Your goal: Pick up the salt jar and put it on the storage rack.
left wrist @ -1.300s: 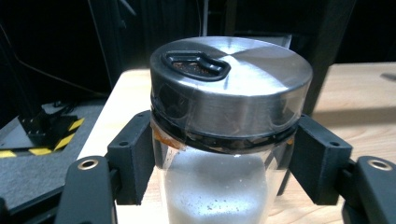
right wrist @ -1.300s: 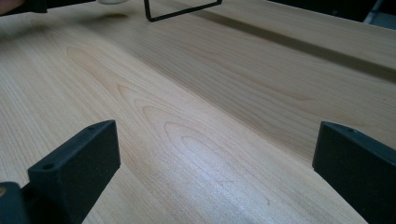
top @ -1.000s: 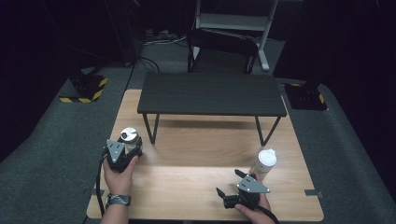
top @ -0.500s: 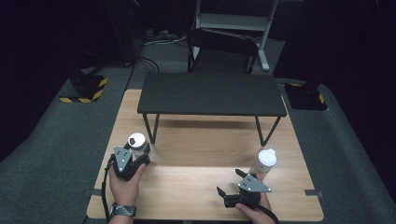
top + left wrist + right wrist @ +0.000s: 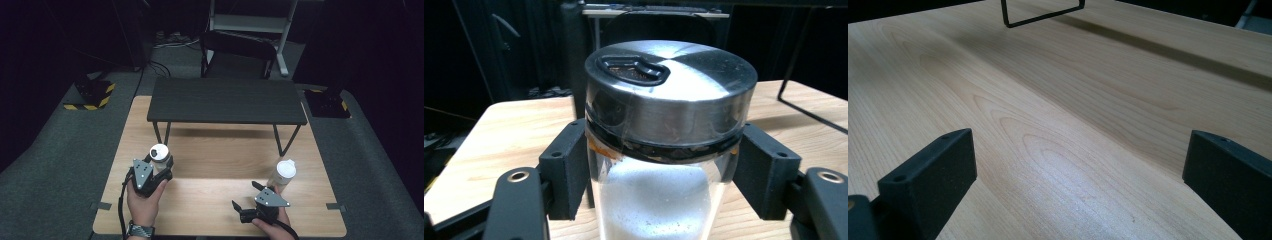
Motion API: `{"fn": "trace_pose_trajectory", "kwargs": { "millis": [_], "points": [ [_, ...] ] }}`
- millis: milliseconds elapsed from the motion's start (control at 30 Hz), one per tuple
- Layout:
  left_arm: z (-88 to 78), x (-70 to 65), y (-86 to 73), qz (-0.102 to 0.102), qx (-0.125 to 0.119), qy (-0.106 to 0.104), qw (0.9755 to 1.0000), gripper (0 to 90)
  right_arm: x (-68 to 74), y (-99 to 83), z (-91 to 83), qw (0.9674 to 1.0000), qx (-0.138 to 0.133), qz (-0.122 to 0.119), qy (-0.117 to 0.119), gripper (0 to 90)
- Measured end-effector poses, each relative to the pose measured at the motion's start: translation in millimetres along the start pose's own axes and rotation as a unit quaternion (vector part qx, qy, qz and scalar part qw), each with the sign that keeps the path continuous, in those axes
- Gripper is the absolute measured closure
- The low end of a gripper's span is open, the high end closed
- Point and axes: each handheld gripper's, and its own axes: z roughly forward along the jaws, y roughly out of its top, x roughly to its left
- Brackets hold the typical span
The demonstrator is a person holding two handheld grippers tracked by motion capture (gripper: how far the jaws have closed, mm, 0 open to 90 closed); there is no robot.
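Tabletop (image 5: pixel 215 165) is light wood, with a black low stand (image 5: pixel 225 100) across its far half. Left hand (image 5: pixel 145 202) comes in from the near edge, left tool (image 5: pixel 159 167) pointing away and clamped on a clear shaker jar (image 5: pixel 159 155) at the left side. Left gripper view adds detail: steel lid (image 5: pixel 671 90) with a pour slot, white powder inside, pads gripping just under the lid. Right tool (image 5: pixel 243 210) lies low at the near right, jaws wide, nothing between them. Second white-capped jar (image 5: pixel 282 172) stands just beside it.
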Motion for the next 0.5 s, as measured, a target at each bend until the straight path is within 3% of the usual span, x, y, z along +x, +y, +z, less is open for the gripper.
{"fn": "trace_pose_trajectory", "kwargs": {
  "millis": [500],
  "points": [
    [3.0, -20.9, 19.6, 0.012, -0.012, -0.013, 0.9998, 31.7, -0.2, -0.7, -0.8, 1.0, -0.001, 0.001, -0.001, 0.6]
  ]
}}
